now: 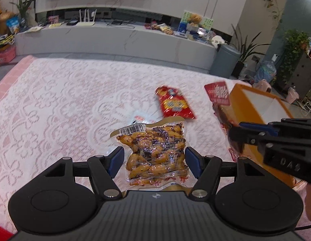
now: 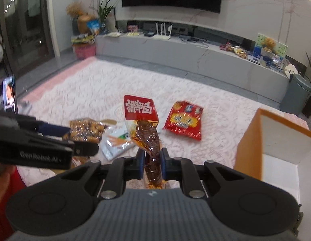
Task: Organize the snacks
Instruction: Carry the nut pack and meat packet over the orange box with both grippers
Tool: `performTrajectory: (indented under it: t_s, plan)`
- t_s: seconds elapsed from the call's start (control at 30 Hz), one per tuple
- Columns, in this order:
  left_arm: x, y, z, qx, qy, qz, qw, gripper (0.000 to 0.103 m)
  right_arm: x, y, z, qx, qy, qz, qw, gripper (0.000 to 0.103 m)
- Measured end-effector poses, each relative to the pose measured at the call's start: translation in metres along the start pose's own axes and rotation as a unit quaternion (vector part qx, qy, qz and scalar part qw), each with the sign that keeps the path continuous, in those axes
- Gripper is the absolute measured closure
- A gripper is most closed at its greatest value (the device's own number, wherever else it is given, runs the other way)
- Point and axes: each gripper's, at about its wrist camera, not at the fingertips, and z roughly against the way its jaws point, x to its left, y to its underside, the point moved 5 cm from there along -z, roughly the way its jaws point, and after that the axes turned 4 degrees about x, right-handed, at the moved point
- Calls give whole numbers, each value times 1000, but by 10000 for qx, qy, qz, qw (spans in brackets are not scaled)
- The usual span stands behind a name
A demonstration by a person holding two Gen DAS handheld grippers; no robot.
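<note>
The right gripper (image 2: 152,160) clamped a brown meat pouch (image 2: 149,138) beside the orange box (image 2: 247,140); the left gripper (image 1: 153,158) stood open around a clear snack pack (image 1: 155,150) mid-cloth (image 1: 65,100).

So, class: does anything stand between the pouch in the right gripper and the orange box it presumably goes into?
Nothing visible does. The right gripper is shut on the vacuum-packed meat pouch, lifted above the tablecloth. The orange box stands open-topped to its right, with only bare tablecloth between them.
</note>
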Motion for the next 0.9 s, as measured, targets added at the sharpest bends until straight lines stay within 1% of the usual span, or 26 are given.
performTrajectory:
  t_s: [0.07,0.2,0.37,0.47,0.53,0.63,0.73,0.9]
  plan:
    - [-10,-9,3,-78,63,-79,9999,27,-9,-8,13,-80,27,-77,9999,90]
    - [-37,-27,6,-224,285,-261,9990,27,-33,-20,38,-280,226,-107,9993,90]
    - [-89,-48,4,-406,578,-755,9946,27,-73,-27,65,-421,601,-240,9970,90]
    - [-126,-55,-2,-438,801,-1151,9892,27,-99,-24,75,-381,839,-332,9952,90]
    - [-150,-57,-7,-447,965,-1428,9840,27,-115,-20,79,-343,958,-410,9940,90]
    - [-181,-61,-21,-392,1185,-1710,9773,27,-140,-12,86,-262,1103,-578,9919,91]
    - [-207,-64,-40,-288,1269,-1948,9722,27,-163,-2,88,-179,1150,-812,9899,91]
    - [-238,-62,-75,-82,1419,-2375,9609,27,-199,18,77,71,995,-1301,9865,91]
